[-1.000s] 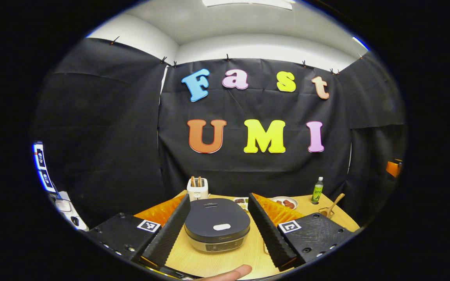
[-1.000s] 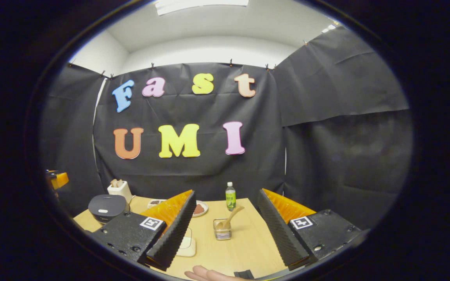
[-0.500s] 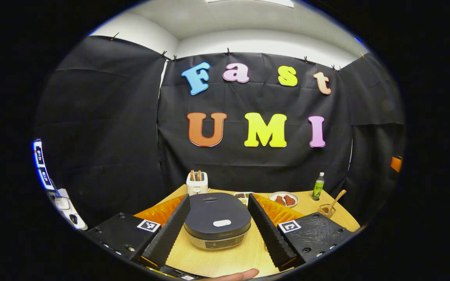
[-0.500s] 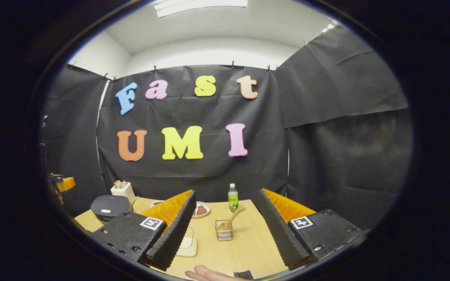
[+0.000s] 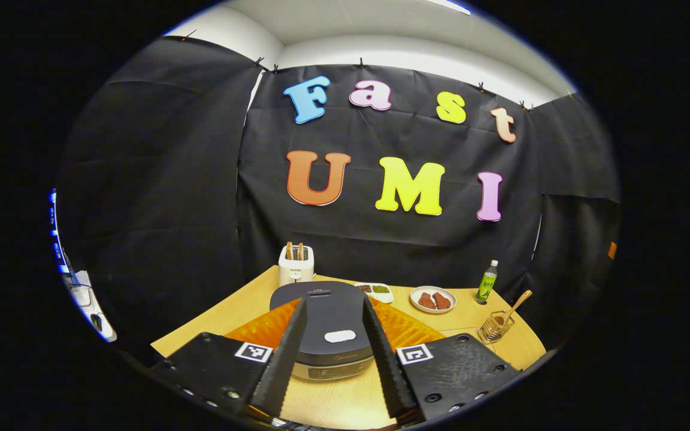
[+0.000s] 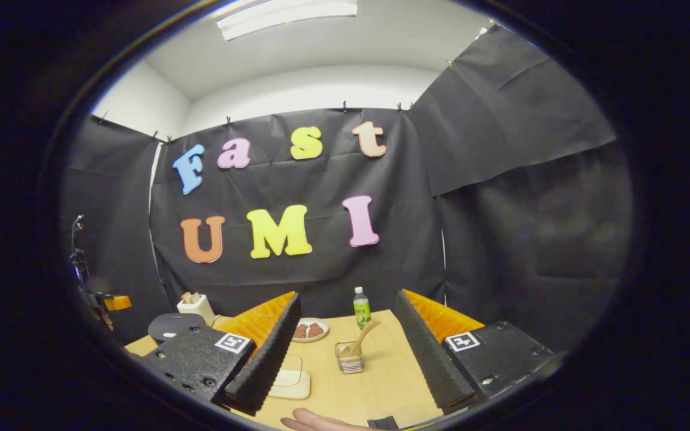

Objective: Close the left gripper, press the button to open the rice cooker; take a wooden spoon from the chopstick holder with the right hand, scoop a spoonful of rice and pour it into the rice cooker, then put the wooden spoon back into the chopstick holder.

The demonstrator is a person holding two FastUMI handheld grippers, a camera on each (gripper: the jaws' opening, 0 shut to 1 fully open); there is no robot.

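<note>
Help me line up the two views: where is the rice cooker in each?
Left gripper view: rice cooker low centre, between this gripper's fingers, lid down.
Right gripper view: far lower left, small, at the table's left end.
Shared landmark: the green bottle at the table's back edge.

You had bright, even light from the ceiling panel overhead; the table below it stayed sharp, shadows fell soft, and fisheye bending warped everything toward the edges.
</note>
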